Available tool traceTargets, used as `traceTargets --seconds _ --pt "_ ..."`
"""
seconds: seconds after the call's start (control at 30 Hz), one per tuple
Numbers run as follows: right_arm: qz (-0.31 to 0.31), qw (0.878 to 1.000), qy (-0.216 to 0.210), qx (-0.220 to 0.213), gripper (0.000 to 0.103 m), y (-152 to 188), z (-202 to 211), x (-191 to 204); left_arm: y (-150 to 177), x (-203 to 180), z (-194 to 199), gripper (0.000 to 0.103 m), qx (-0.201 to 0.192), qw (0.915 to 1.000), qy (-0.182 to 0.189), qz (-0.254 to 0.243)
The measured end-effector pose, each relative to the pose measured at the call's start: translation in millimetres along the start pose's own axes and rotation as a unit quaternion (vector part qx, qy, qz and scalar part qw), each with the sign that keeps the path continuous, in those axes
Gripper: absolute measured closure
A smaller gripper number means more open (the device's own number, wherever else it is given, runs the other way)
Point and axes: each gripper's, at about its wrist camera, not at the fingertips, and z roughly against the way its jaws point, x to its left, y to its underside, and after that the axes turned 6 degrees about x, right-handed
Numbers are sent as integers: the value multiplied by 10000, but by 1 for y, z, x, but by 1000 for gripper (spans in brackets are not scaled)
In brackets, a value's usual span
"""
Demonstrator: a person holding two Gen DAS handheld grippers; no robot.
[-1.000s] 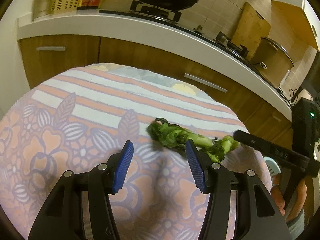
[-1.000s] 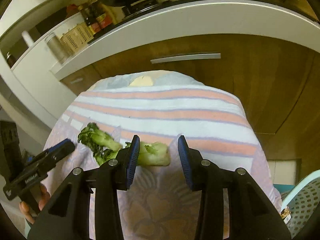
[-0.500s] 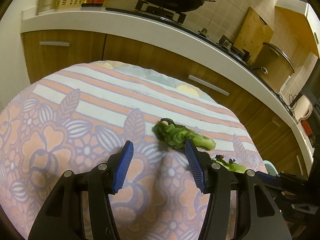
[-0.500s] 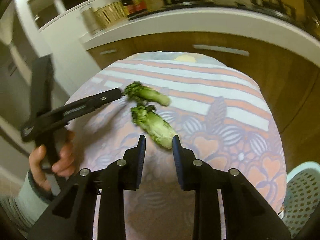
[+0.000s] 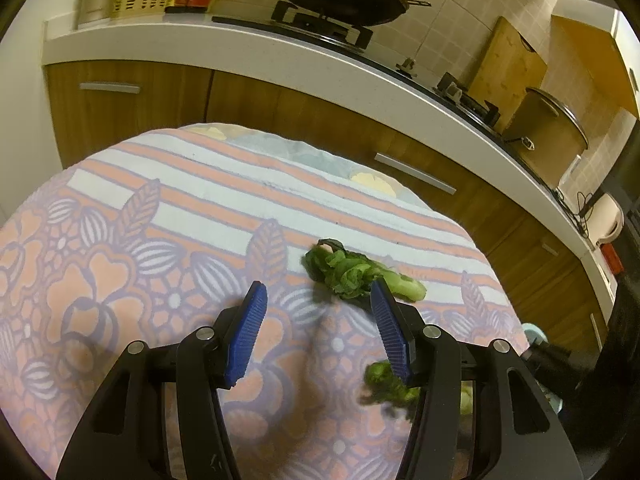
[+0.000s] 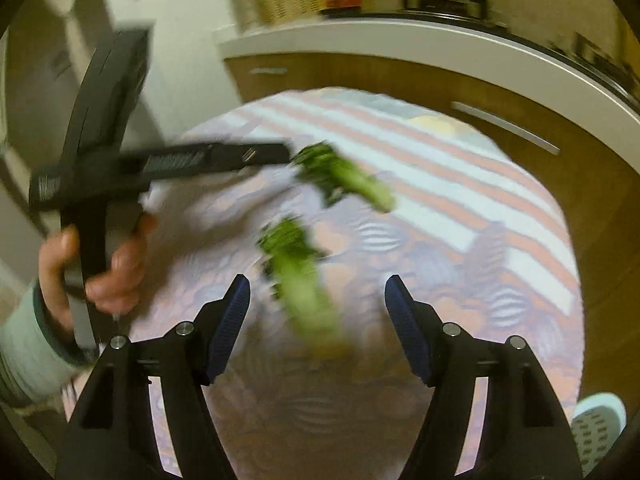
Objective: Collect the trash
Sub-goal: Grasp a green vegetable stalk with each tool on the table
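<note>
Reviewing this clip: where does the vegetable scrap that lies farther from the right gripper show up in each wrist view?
Left wrist view: the farther vegetable scrap lies on the tablecloth, just beyond the tip of the left gripper's right finger.
Right wrist view: the same scrap, blurred, lies above centre, off the tip of the left gripper.
Shared landmark: the second scrap.

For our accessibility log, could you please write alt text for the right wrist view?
The open right gripper hovers over a blurred green vegetable scrap on a floral, striped tablecloth. A second scrap lies farther off, near the tip of the left gripper, held in a hand.
</note>
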Motion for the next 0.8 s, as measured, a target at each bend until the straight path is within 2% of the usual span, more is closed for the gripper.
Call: traceTargets --seconds 0.03,0.13,0.17,0.3,0.53,0.63,0.8 --pt "45 10000 55 25 42 0 -3 3 0 -1 1 50 10 10000 10 13" --pt "52 9995 276 134 75 4 -10 4 -1 -7 1 50 41 10000 -7 -12" --pt "10 9996 283 93 78 5 -8 3 0 -11 1 50 55 10000 -13 -28" --pt "-333 9987 300 -244 79 15 13 -9 0 -22 -3 50 154 9999 34 8" --pt "-1155 9898 312 -772 79 42 59 -39 1 -51 -34 50 602 9981 -91 -52" --pt "-1394 9862 356 -822 79 52 67 -55 -6 -61 -46 38 563 9983 -178 -2" --pt "-1737 9802 382 -873 79 63 69 -71 -19 -66 -58 33 496 9982 -312 97"
